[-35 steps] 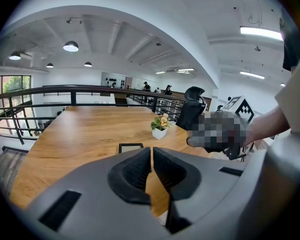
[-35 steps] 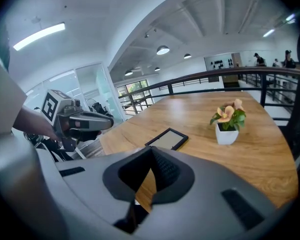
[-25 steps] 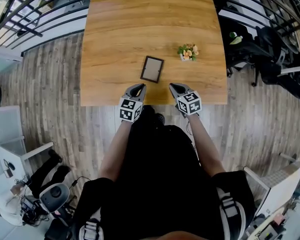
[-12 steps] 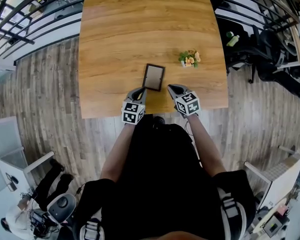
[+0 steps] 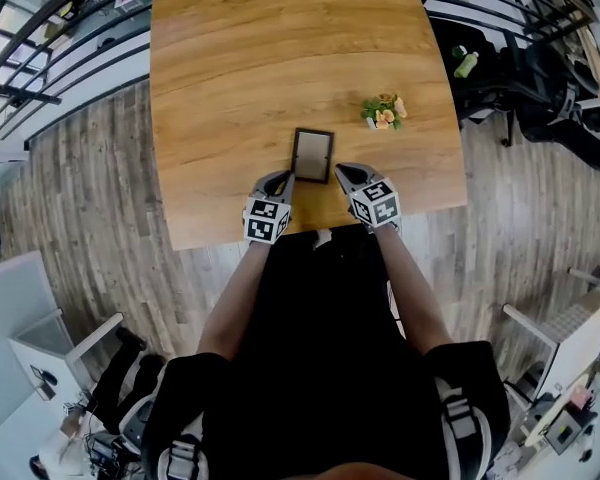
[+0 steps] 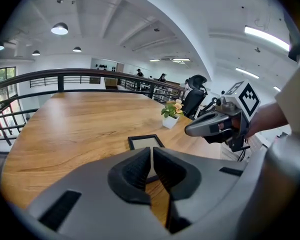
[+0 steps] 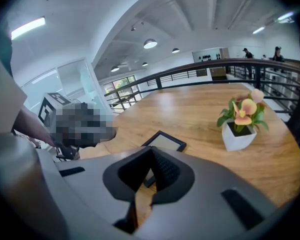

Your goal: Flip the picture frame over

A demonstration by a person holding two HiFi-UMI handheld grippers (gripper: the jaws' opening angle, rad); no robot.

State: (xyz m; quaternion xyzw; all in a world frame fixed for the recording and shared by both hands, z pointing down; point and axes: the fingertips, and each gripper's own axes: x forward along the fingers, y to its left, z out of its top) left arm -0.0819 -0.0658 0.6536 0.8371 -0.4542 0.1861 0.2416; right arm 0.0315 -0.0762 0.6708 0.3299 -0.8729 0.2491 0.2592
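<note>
Both grippers have closed in on the picture frame [image 5: 312, 155] compared with a second ago, when they hung well short of it. Now the left gripper [image 5: 283, 179] sits just beside the frame's near-left corner and the right gripper [image 5: 341, 172] just beside its near-right corner. I can't say whether either one actually touches it.

The frame lies flat on the wooden table [image 5: 230, 78], lighter panel facing up, so no flip yet. The little flower pot [image 5: 383, 113] stands off beyond the frame's far-right corner, out of the way.

The left gripper's jaws are pressed almost together with only a sliver of daylight, and the right's are fully closed. Neither is gripping anything. My guess is the tips flank the near edge to get one side lifted (a flat frame gives you nothing to pinch), and the jaws would need to open before any real grab.
</note>
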